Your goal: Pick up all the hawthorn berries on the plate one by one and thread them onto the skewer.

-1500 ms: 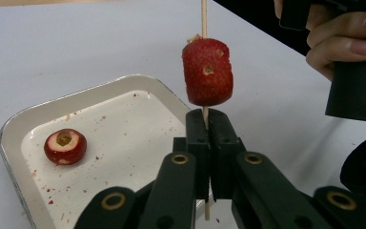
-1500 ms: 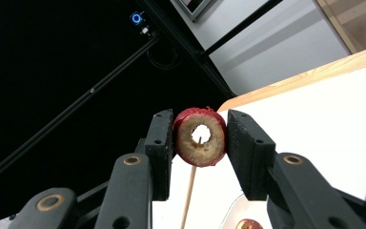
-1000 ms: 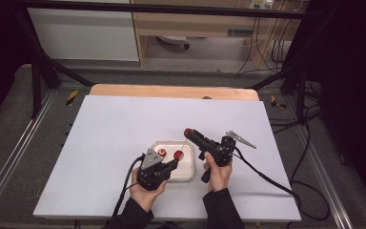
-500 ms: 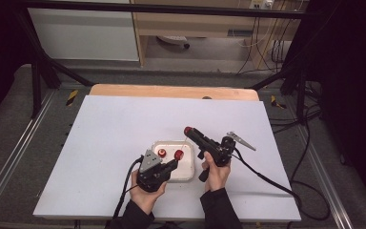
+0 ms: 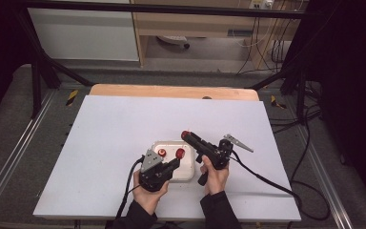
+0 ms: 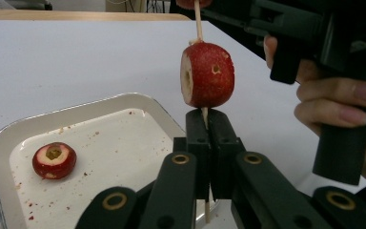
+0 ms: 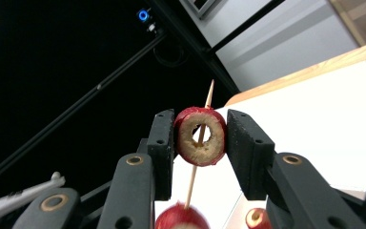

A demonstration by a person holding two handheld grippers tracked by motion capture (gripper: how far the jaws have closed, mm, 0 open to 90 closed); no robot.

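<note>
My left gripper (image 6: pixel 205 125) is shut on the lower end of a thin wooden skewer (image 6: pixel 198 24) and holds it upright over a metal tray (image 6: pixel 76 110). A red cored fruit (image 6: pixel 208 74) is threaded on the skewer just above the jaws. My right gripper (image 7: pixel 200 139) is shut on a second cored red fruit (image 7: pixel 200 136), and the skewer (image 7: pixel 208 97) passes through its hole. In the high view the left gripper (image 5: pixel 175 162) and the right gripper (image 5: pixel 187 135) meet above the tray (image 5: pixel 188 172). One more cored fruit (image 6: pixel 54 160) lies in the tray.
The tray stands near the front middle of a white table (image 5: pixel 124 129), with a wooden edge (image 5: pixel 171 91) at the back. Crumbs dot the tray floor. A cable (image 5: pixel 262 176) trails right from the right gripper. Black frame bars (image 5: pixel 43 71) flank the table.
</note>
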